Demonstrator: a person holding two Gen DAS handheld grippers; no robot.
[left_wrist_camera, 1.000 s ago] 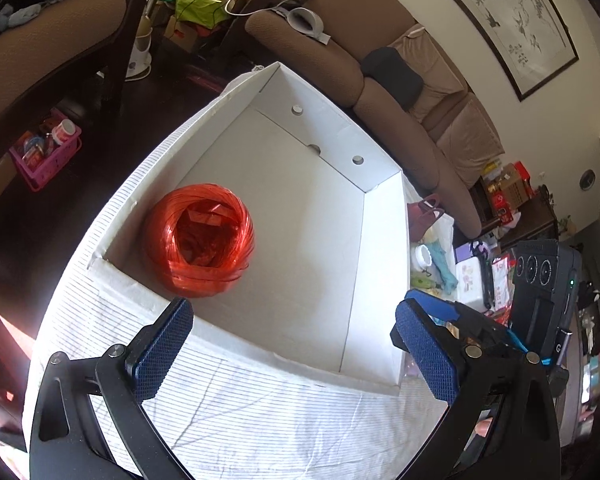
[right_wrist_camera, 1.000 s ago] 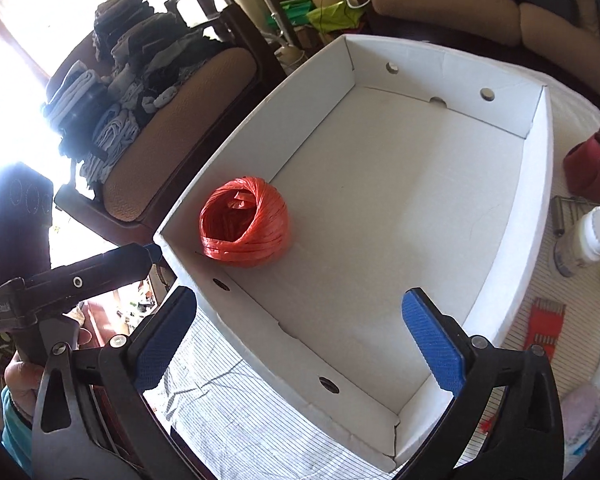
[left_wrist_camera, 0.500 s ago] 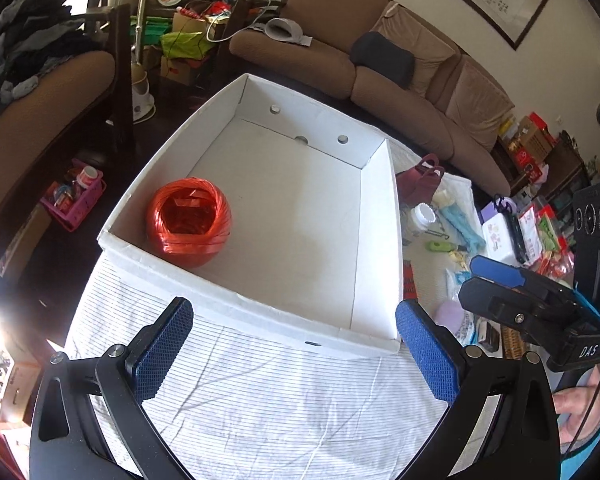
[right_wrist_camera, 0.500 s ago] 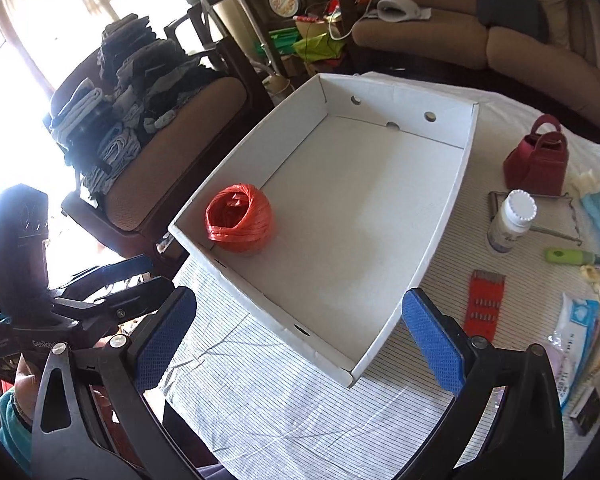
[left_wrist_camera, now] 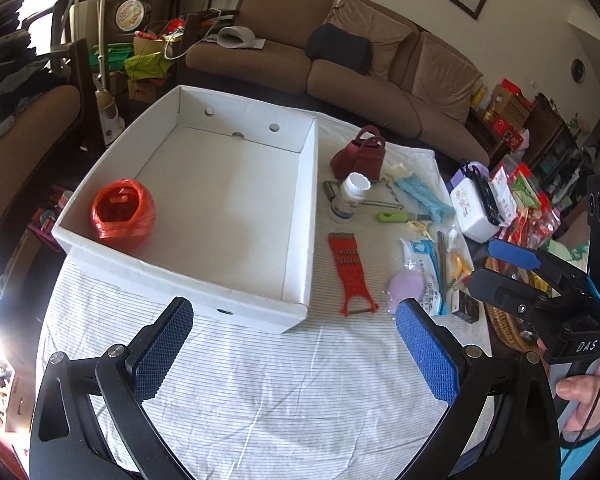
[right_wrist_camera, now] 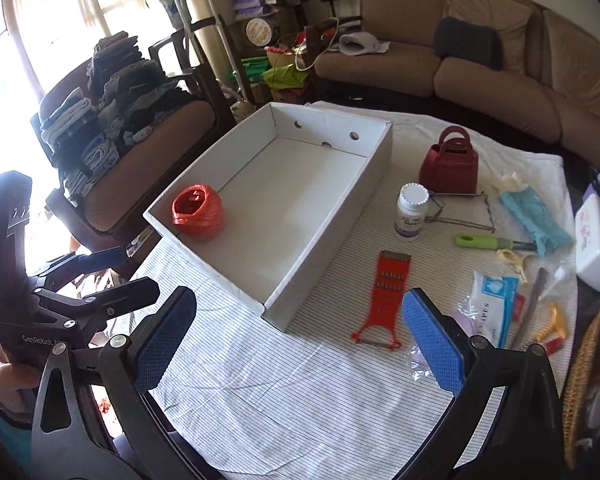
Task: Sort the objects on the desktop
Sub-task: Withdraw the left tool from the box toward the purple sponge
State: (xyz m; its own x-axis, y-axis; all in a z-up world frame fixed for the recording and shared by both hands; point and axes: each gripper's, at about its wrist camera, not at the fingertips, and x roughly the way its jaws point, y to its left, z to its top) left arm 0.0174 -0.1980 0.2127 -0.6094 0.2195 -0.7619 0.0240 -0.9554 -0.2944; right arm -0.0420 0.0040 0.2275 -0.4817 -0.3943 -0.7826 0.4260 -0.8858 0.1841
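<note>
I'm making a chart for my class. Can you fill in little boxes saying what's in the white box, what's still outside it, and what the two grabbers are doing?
in the box: only the orange string ball, in a near corner of the white box
outside: red slicer, pill bottle, red bag, green-handled tool
left gripper: open, holding nothing
right gripper: open, holding nothing

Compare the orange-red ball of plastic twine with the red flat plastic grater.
The round orange-red ball of plastic twine sits inside the white cardboard box, in its near left corner; the red flat plastic grater lies outside on the striped tablecloth, right of the box. The ball is bulky and wound; the grater is thin, slotted, with a handle loop. Both are reddish plastic, and neither is held.
</note>
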